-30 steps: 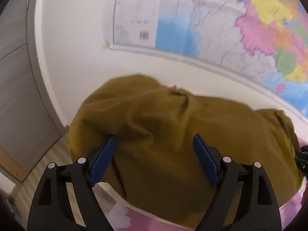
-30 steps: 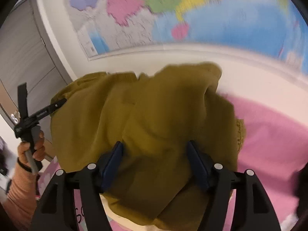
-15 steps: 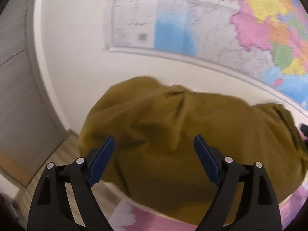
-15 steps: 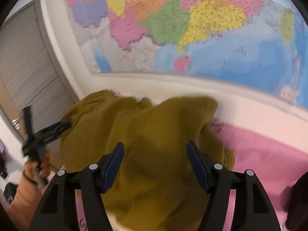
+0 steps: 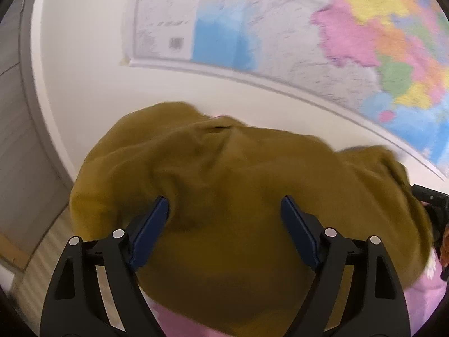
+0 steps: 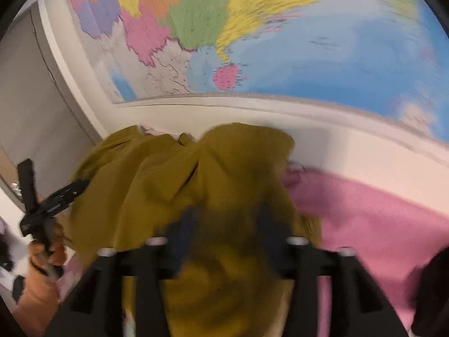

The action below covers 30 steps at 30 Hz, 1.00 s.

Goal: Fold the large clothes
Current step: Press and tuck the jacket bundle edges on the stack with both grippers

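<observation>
A large olive-brown garment (image 5: pixel 238 196) lies bunched on a pink floral bed sheet (image 6: pixel 364 210). It also fills the middle of the right wrist view (image 6: pixel 196 185). My left gripper (image 5: pixel 224 210) is open, its blue pads wide apart over the cloth, holding nothing. My right gripper (image 6: pixel 227 224) is blurred by motion; its fingers stand apart over the garment's right part. The left gripper (image 6: pixel 53 199) and the hand holding it show at the left of the right wrist view, at the garment's edge.
A white wall with a large coloured map (image 5: pixel 308 42) rises right behind the bed. A grey door (image 5: pixel 16 140) and wood floor (image 5: pixel 42 252) are at the left. The pink sheet extends to the right of the garment.
Both grippers have tilted upward, showing more of the wall map. The garment has shifted slightly in view. The right wrist view has become motion-blurred. Both jaws stay apart.
</observation>
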Available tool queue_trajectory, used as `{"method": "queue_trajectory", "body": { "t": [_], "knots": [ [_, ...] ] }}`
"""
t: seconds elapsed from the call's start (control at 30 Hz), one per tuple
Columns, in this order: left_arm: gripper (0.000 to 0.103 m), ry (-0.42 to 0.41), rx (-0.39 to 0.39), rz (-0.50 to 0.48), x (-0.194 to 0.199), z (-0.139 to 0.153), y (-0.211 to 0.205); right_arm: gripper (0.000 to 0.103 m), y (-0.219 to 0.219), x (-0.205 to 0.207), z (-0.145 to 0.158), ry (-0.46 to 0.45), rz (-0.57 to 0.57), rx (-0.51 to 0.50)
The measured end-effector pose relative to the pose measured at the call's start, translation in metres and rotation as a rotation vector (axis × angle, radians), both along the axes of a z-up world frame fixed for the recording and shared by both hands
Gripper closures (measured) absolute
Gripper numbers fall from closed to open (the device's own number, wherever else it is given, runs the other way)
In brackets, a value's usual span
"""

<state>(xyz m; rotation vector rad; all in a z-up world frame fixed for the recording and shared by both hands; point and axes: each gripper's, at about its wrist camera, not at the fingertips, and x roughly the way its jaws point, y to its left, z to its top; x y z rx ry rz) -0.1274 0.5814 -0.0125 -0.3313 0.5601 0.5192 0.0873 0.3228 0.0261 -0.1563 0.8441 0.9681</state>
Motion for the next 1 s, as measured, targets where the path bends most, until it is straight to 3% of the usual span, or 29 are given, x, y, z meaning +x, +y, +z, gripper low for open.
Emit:
{"method": "queue_trajectory", "body": {
  "t": [0.13,0.2,0.27,0.3,0.37,0.4,0.43,0.5,0.63,0.7,0.73,0.8,0.87,0.9,0.97,1.0],
  "knots": [
    [0.022,-0.061,-0.002,-0.119,-0.009,0.008,-0.037,0.033,-0.047,-0.016,-0.004,0.010,-0.021,0.013],
    [0.022,-0.075,0.026,-0.182,-0.007,0.011,-0.059,0.032,-0.062,-0.022,-0.017,0.095,0.001,0.046],
    [0.022,-0.083,0.030,-0.260,-0.003,0.010,-0.082,0.034,-0.062,-0.032,-0.027,0.081,0.019,0.027],
    [0.022,-0.082,0.031,-0.289,0.000,0.009,-0.091,0.039,-0.062,-0.037,-0.030,0.073,0.027,0.030],
    [0.022,-0.076,0.022,-0.346,0.007,0.005,-0.108,0.075,-0.060,-0.043,-0.035,0.104,0.079,0.057],
    [0.022,-0.069,0.021,-0.364,0.012,0.002,-0.115,0.079,-0.062,-0.044,-0.034,0.103,0.076,0.064],
    [0.022,-0.059,0.031,-0.377,0.016,-0.001,-0.122,0.092,-0.059,-0.045,-0.031,0.062,0.067,0.046],
    [0.022,-0.037,0.065,-0.371,0.023,-0.007,-0.130,0.093,-0.064,-0.049,-0.011,-0.043,0.043,0.041],
    [0.027,-0.026,0.046,-0.377,0.030,-0.014,-0.128,0.097,-0.080,-0.057,0.035,-0.204,-0.006,0.093],
    [0.029,-0.027,0.025,-0.370,0.030,-0.016,-0.123,0.098,-0.066,-0.069,0.027,-0.350,-0.005,-0.028],
    [0.032,-0.024,0.010,-0.366,0.031,-0.018,-0.118,0.097,-0.062,-0.069,0.018,-0.366,-0.004,-0.072],
    [0.036,-0.012,-0.019,-0.364,0.035,-0.025,-0.112,0.096,-0.064,-0.048,-0.011,-0.215,-0.021,-0.089],
    [0.037,-0.020,-0.012,-0.373,0.029,-0.024,-0.113,0.087,-0.067,-0.036,-0.030,-0.122,-0.022,-0.119],
    [0.036,-0.022,0.011,-0.375,0.023,-0.021,-0.115,0.082,-0.071,-0.037,-0.030,-0.120,-0.035,-0.123],
    [0.024,-0.049,0.056,-0.357,0.006,-0.011,-0.113,0.053,-0.081,-0.038,-0.015,-0.145,-0.084,-0.089],
    [0.022,-0.074,0.067,-0.337,-0.006,-0.004,-0.107,0.052,-0.088,-0.041,-0.003,-0.146,-0.080,-0.042]
  ]
}}
